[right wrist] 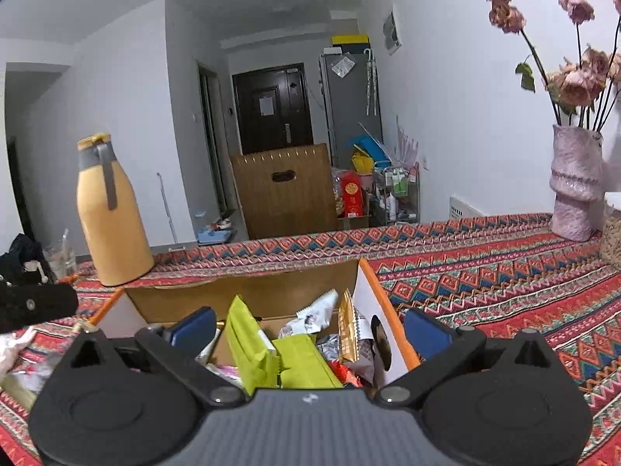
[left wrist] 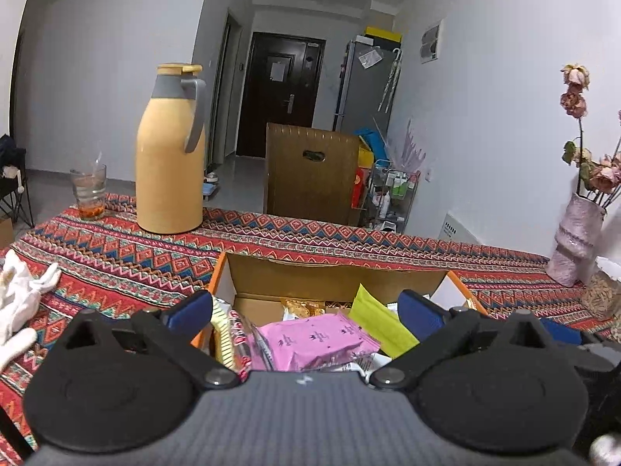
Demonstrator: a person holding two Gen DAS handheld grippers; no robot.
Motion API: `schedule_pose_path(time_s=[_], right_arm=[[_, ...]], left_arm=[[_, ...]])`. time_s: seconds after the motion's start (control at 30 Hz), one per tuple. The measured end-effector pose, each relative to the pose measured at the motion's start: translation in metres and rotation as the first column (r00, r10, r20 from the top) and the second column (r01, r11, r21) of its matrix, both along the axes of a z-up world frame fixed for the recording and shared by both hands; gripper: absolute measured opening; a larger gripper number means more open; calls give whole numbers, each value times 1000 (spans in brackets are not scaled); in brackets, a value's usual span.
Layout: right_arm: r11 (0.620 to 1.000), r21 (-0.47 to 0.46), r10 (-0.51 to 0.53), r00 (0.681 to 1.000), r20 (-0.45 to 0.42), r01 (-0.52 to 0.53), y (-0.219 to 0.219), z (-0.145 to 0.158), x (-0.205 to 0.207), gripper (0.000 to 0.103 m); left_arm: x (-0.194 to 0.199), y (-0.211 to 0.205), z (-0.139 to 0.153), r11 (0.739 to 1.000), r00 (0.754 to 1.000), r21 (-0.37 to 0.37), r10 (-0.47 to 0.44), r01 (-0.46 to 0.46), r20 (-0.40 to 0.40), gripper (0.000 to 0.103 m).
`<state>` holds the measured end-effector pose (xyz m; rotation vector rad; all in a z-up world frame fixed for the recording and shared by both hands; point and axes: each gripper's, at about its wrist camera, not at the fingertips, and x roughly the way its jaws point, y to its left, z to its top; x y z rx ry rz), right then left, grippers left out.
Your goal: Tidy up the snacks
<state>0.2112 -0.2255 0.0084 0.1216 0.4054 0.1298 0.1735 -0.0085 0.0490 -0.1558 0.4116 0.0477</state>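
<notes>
Left wrist view shows the left hand-held gripper (left wrist: 306, 310) spread wide and empty over the pink packet (left wrist: 316, 343), which lies on the heap in the cardboard box (left wrist: 330, 275) at the worktop's near edge; the right hand-held gripper (right wrist: 310, 328) is likewise released over the green packets (right wrist: 271, 353). Loosely stacked wrappers could slide or spill over the orange rim if a finger drags them. Farther back, the yellow flask (left wrist: 170, 155) and glass (left wrist: 88, 190) near the far edge could tip under a wide sweep.
</notes>
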Motion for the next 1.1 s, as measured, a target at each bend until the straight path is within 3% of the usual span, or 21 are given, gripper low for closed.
schedule_pose_path(time_s=[0.27, 0.6, 1.1], right_arm=[[998, -34, 46, 999, 26, -46, -11, 12, -54, 103], [994, -10, 108, 992, -61, -109, -21, -10, -120, 103], [990, -17, 137, 974, -178, -142, -19, -42, -157, 103]], left_arm=[[-49, 3, 2, 999, 999, 30, -45, 45, -2, 103], [-99, 11, -33, 995, 990, 29, -87, 91, -110, 103], [-126, 14, -64, 992, 972, 13, -122, 127, -202, 103]])
